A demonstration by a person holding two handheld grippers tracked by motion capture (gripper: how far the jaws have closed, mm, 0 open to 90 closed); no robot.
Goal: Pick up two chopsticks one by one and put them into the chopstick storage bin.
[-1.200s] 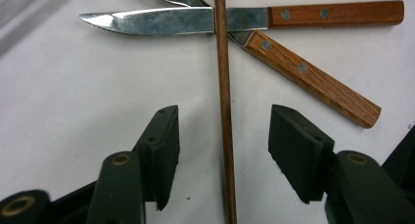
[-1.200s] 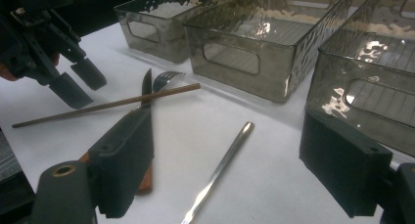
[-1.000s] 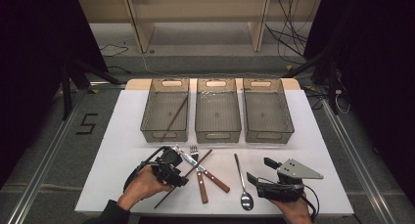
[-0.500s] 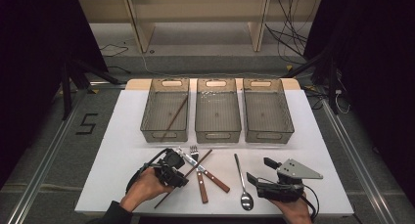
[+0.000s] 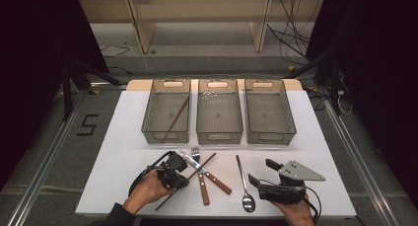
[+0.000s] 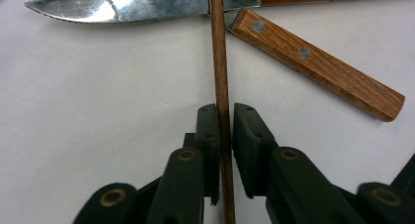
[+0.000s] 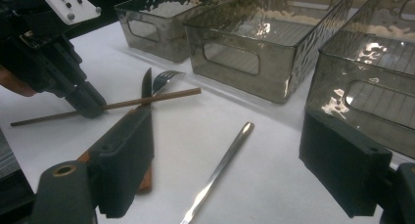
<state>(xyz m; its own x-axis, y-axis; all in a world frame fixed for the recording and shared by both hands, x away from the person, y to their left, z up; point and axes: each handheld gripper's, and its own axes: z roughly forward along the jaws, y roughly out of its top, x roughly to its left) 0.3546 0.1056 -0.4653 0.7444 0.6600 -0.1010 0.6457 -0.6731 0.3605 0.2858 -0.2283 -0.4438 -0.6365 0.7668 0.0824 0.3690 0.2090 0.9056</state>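
A brown chopstick lies slanted on the white table, across a wooden-handled knife and fork. My left gripper sits low at its near half. In the left gripper view the jaws have just been closing, and the pads now press the chopstick from both sides at the left gripper. The knife blade and the fork handle lie beyond. My right gripper rests open near the front right, empty; in its own view the right gripper faces a steel spoon.
Three smoky clear bins stand in a row at the back: left, middle, right. A second chopstick leans inside the left one. The spoon lies between the two hands. Dark floor and cables surround the table.
The left gripper's jaws have closed in on the chopstick lying on the table. Both hands have kept their places, and the cutlery has not shifted.
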